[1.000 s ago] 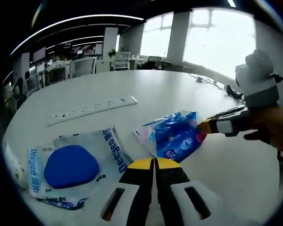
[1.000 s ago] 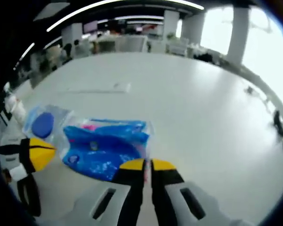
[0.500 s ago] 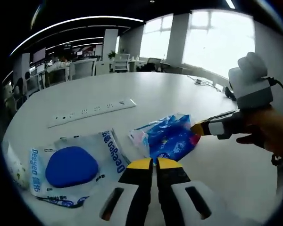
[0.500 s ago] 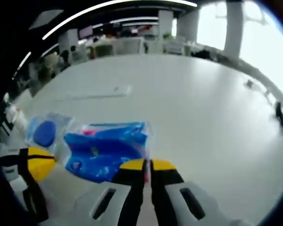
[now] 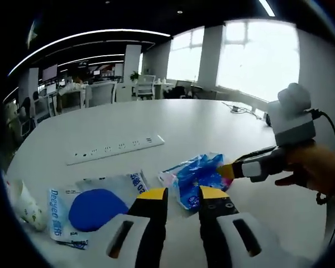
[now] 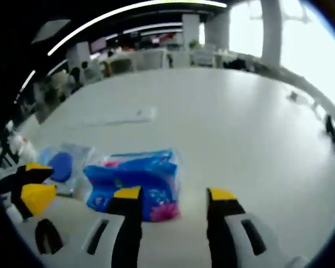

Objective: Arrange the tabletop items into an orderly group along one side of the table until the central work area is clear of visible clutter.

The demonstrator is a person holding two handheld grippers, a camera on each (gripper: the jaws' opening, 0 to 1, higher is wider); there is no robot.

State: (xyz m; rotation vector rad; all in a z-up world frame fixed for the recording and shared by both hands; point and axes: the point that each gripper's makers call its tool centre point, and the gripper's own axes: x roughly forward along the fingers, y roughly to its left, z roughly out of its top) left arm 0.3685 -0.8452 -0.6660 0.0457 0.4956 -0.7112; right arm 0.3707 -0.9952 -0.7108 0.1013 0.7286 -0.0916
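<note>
Your left tool [image 5: 180,195] is parted a little, gripping nothing; your right tool [image 6: 174,194] is spread wide, the blue tissue pack [image 6: 135,184] lying on the desk [image 6: 240,128] just past its jaws. The sponge packet [image 5: 86,206] sits beside it, its near edge hidden behind your left jaw. A white bottle [image 5: 23,204] is cut off at the edge; its label is unreadable.

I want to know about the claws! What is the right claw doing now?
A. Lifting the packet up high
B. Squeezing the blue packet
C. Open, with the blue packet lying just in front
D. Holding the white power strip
C: the right gripper has its jaws spread apart, and the blue packet lies on the table just ahead of them, not pinched.
</note>
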